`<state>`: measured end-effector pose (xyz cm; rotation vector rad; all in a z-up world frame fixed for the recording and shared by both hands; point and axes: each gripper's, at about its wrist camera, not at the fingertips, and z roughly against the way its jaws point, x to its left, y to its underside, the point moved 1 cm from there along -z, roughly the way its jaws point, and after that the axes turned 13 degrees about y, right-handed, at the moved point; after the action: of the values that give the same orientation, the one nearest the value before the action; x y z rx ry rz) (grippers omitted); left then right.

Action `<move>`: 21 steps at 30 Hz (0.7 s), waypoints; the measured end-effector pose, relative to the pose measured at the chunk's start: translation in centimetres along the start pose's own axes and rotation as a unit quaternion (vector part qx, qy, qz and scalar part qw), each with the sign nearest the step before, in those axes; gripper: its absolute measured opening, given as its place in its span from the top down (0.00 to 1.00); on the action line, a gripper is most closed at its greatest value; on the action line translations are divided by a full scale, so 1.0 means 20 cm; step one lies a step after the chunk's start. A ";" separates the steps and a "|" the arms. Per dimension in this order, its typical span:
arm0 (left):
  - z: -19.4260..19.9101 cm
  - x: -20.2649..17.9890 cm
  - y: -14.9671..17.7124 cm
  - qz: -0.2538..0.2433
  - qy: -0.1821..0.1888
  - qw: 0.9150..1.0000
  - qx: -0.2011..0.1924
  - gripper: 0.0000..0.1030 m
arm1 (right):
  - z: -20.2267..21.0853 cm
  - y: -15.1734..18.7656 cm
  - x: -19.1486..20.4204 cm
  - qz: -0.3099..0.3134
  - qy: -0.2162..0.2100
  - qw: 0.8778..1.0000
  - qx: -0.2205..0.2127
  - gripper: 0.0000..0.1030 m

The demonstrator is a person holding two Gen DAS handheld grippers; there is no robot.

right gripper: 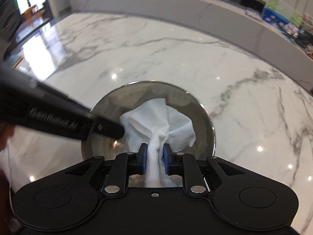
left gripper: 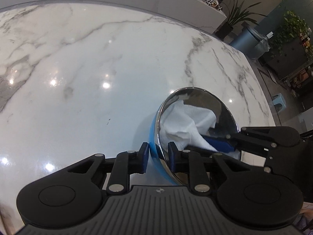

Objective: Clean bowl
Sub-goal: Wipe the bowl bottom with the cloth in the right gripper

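A steel bowl [left gripper: 225, 113] with a blue outer wall [left gripper: 152, 137] stands tilted on the marble table. My left gripper [left gripper: 157, 155] straddles its near rim, one pad on the blue outside and one inside, and is shut on the bowl. A crumpled white paper towel [left gripper: 187, 121] lies inside the bowl. My right gripper [left gripper: 197, 143] reaches in from the right. In the right wrist view that right gripper [right gripper: 154, 154] is shut on a twisted end of the paper towel [right gripper: 156, 117], above the bowl [right gripper: 137, 92]. The left gripper [right gripper: 117, 131] comes in from the left at the rim.
The white marble table [right gripper: 195, 58] spreads wide around the bowl. A raised grey ledge [right gripper: 176, 9] runs along its far side with boxes [right gripper: 279, 13] on it. Beyond the right edge stand potted plants [left gripper: 234, 17], a grey bin [left gripper: 246, 39] and a blue stool [left gripper: 278, 101].
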<state>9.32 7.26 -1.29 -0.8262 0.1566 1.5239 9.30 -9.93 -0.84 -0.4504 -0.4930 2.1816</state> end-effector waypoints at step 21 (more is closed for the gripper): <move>0.01 0.01 0.00 0.002 0.000 1.000 -0.004 0.83 | 0.02 -0.03 -0.02 0.005 0.023 1.000 -0.021 0.70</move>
<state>9.25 7.59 -1.19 -0.8333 0.1518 1.5282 9.70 -9.96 -0.21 -0.5252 -0.5143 2.1685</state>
